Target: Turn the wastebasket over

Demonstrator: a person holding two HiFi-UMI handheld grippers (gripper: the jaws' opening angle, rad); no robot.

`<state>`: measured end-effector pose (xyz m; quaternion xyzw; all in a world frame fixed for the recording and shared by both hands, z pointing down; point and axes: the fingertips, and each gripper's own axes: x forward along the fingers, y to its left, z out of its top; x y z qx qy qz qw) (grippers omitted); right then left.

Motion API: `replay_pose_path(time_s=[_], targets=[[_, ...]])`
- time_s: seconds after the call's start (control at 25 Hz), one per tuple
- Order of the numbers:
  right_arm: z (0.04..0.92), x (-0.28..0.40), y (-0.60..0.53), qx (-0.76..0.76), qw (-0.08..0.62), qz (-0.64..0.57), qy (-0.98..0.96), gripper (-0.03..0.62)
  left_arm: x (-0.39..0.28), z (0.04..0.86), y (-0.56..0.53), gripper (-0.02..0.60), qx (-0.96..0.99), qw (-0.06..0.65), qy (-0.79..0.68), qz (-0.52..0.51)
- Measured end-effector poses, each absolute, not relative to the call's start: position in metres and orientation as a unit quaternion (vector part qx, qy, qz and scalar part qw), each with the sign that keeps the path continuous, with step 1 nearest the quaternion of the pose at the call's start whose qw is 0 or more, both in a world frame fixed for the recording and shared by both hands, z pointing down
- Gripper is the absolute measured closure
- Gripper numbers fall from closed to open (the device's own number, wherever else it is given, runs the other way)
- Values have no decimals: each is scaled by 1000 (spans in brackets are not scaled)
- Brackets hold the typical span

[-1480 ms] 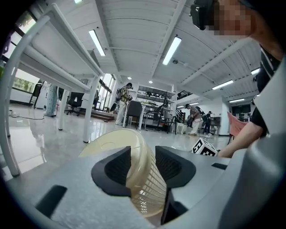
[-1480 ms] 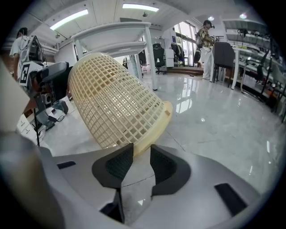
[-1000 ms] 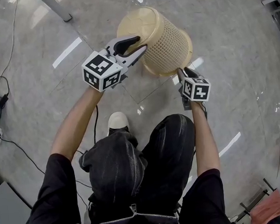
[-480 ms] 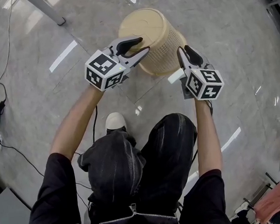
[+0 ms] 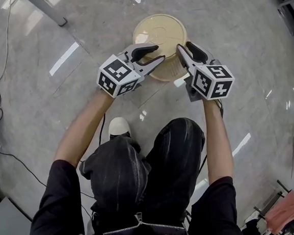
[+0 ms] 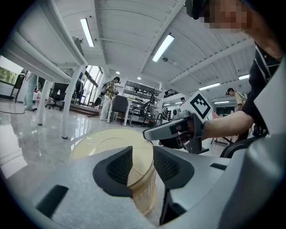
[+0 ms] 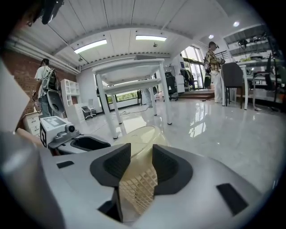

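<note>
Where the left gripper [image 5: 160, 53] meets the wastebasket [image 5: 159, 29], its jaws are closed on the edge of the upturned bottom, one pad over the flat base and the other against the lattice wall. The right gripper [image 5: 183, 47] sits at the near right of that same edge. Its jaws have just been opening and stand apart, the lattice wall showing in the gap with neither pad pressing it. The beige wastebasket stands upside down on the glossy grey floor [image 5: 231, 30], bottom upward, just ahead of the person [image 5: 137, 182], between the two grippers.
</note>
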<state>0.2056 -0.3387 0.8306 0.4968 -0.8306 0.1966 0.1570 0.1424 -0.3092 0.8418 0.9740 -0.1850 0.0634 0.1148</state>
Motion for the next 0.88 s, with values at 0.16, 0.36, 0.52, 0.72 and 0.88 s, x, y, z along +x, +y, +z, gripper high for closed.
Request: replay_pose_path(time_s=[0.16,0.36,0.52,0.72,0.88], targets=[[832,207,-337,499,160,195,-829,451,144,843,-305,439,976,106,-177,65],[835,208,-333,498,164,197,-829,451,143,845,-303,439,976,106,-176,69],[853,211,-326,499,182,209,-821,451,138,847,-304,439,975,112,-178,69],[881,211,-317,498,187,241,-812,454,136,854,-302,439,974,116,-177,82],[884,209,-318,500,173,251,-810,454,135,859,-302,439,973,114,-177,91]])
